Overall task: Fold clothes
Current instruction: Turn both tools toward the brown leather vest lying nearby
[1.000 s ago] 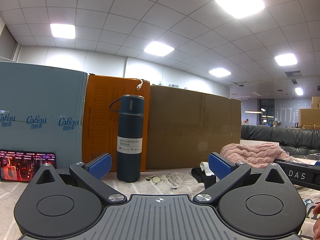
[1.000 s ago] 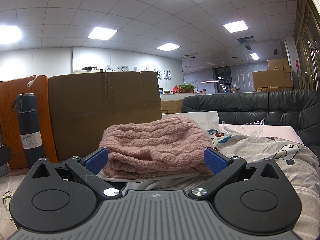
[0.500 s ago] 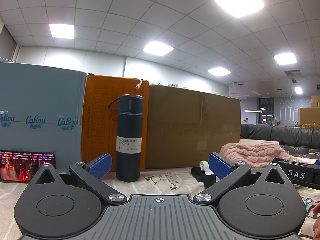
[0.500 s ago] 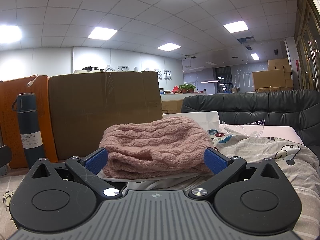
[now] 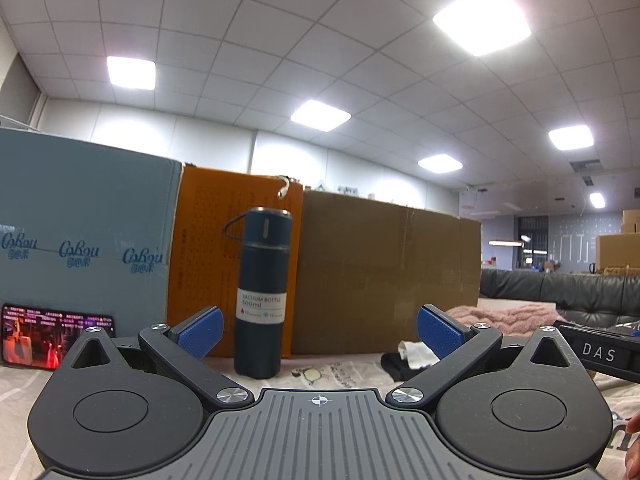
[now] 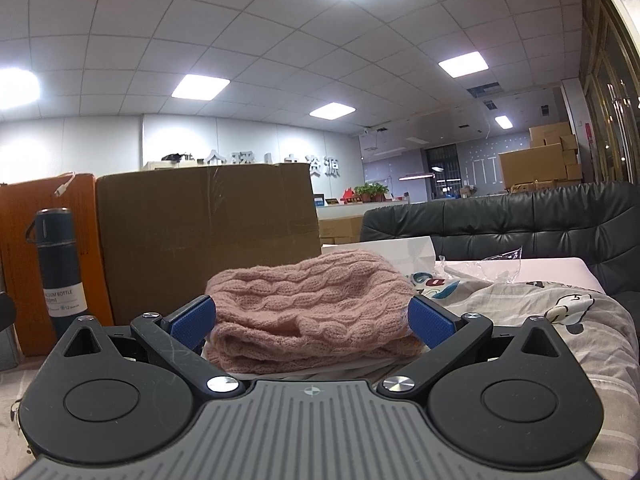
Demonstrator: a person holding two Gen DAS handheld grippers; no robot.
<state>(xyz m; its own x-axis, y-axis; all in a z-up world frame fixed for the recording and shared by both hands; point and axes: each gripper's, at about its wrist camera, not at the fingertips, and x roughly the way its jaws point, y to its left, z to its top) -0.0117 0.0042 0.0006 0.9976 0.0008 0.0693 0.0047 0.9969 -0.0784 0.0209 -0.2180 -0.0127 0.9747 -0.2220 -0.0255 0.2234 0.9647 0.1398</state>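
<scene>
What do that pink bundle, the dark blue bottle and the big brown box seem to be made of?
The pink bundle looks like soft knitted yarn, perhaps wool or acrylic: thick cable ridges and a fuzzy surface. The dark blue bottle seems to be matte-coated metal; its label reads "vacuum bottle", though the metal is a guess. The big brown box looks like plain cardboard, with shiny clear tape along its seams.
</scene>
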